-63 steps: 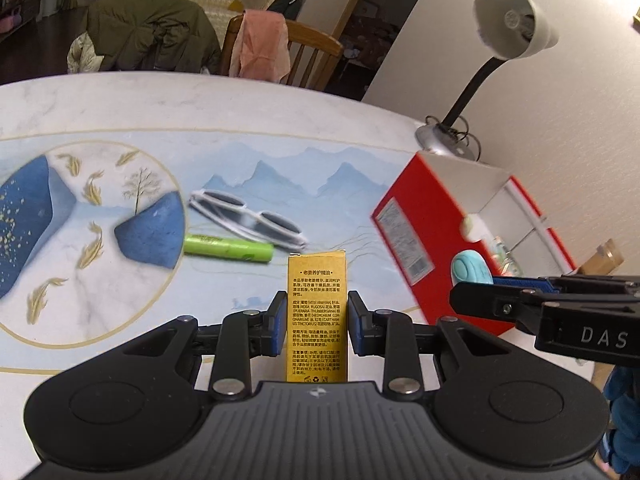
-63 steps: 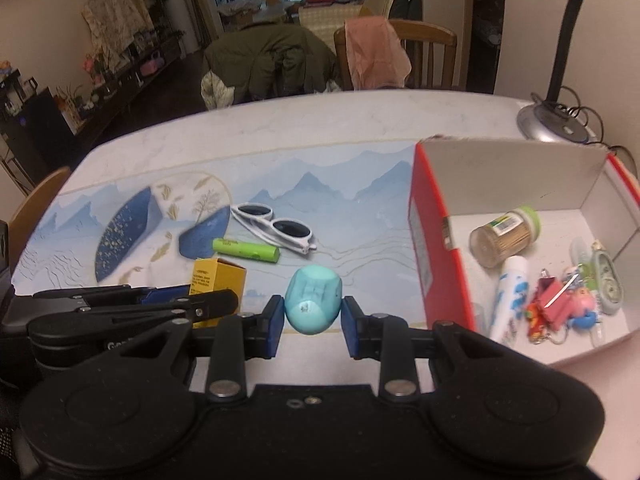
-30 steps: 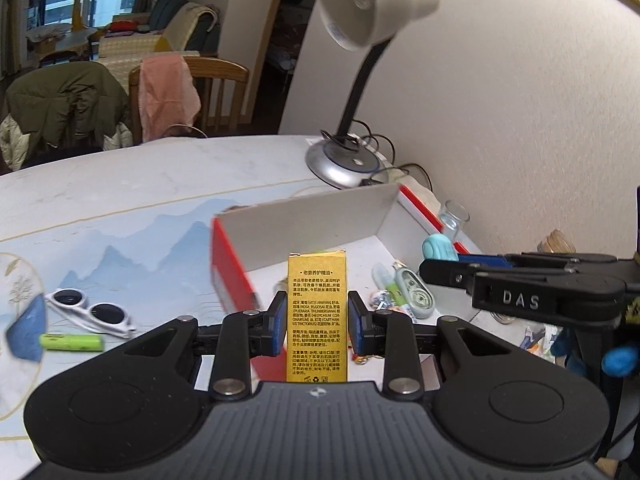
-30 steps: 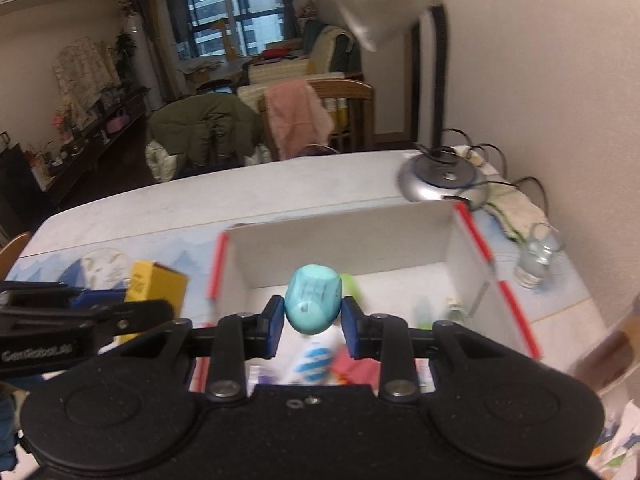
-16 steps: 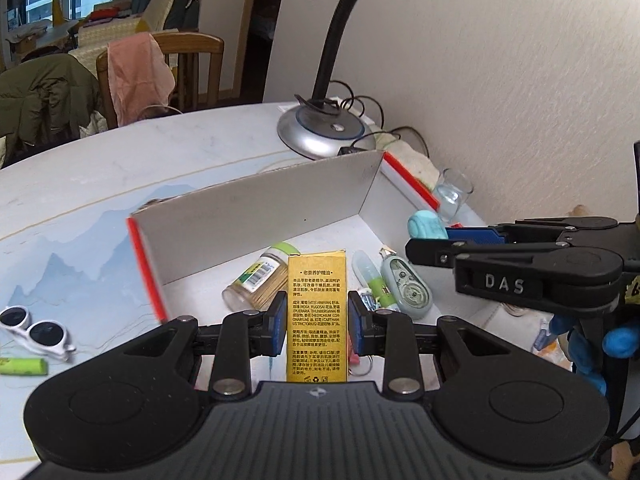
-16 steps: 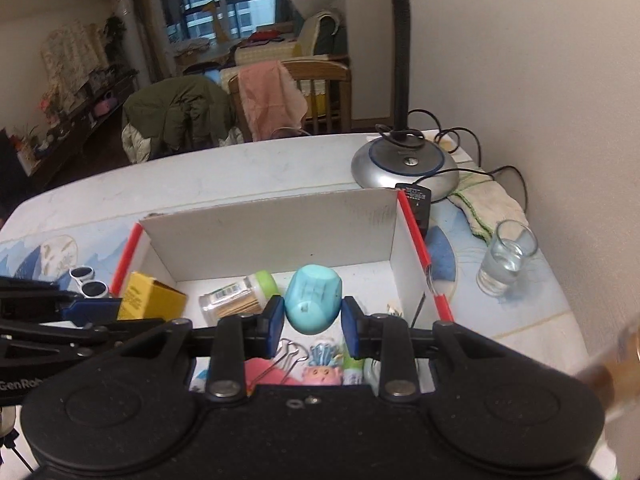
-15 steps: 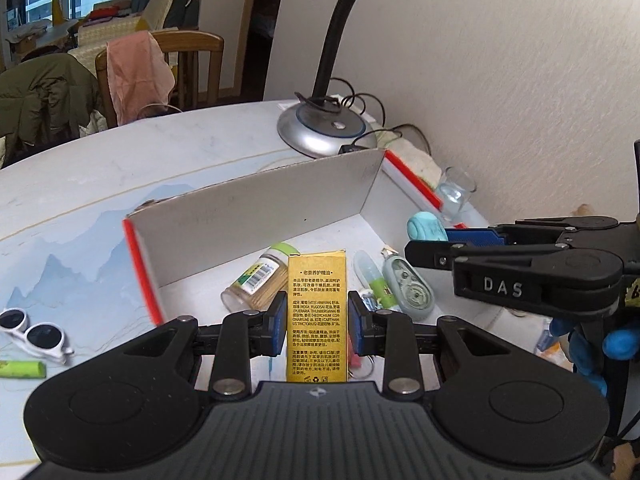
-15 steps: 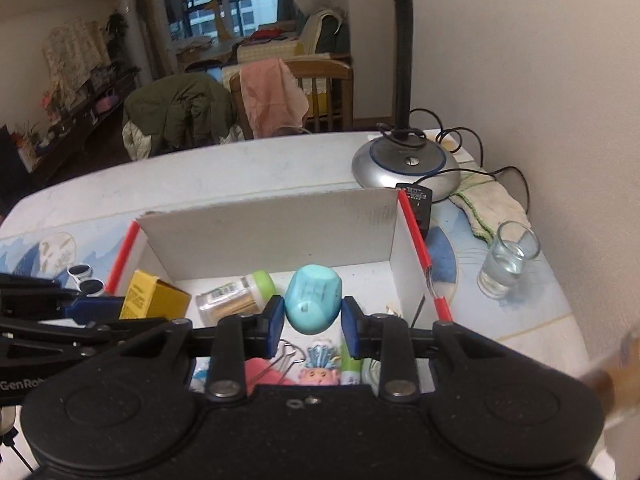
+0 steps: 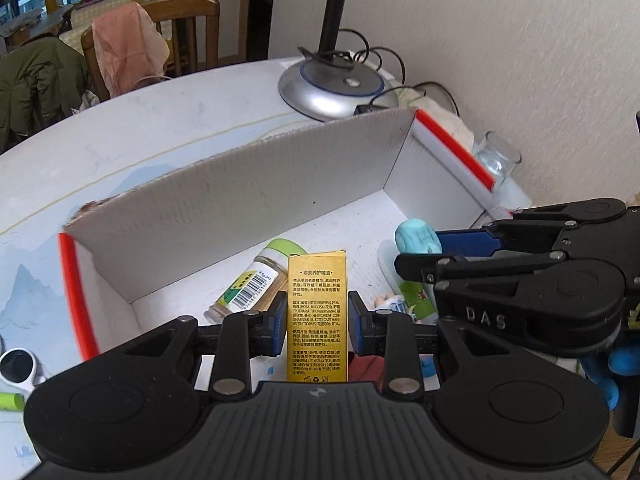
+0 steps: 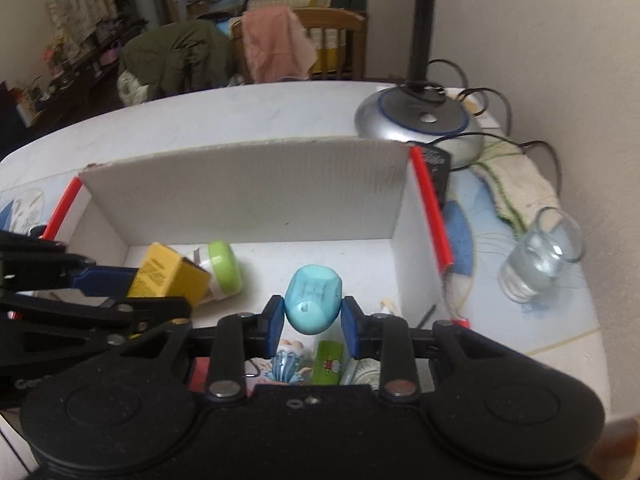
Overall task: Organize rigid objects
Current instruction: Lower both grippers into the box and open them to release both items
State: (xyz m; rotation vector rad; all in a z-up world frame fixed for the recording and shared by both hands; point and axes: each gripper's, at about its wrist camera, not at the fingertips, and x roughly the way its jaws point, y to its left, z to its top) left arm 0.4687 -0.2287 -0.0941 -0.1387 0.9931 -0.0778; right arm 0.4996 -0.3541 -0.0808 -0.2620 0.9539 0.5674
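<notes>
My left gripper is shut on a tall yellow box printed with black text, held upright over the open white box with red edges. My right gripper is shut on a small turquoise rounded object, also above the white box. In the left wrist view the right gripper reaches in from the right with the turquoise object. In the right wrist view the yellow box shows at the left. A green-capped jar lies on the box floor under both.
Small toys, a green tube and clips lie on the box floor. A lamp base with cables stands behind the box. A glass and a cloth sit to its right. White sunglasses lie left of it.
Both grippers came down and forward over the white box with their loads still held. The sunglasses and green tube slid off to the left edge of the left wrist view.
</notes>
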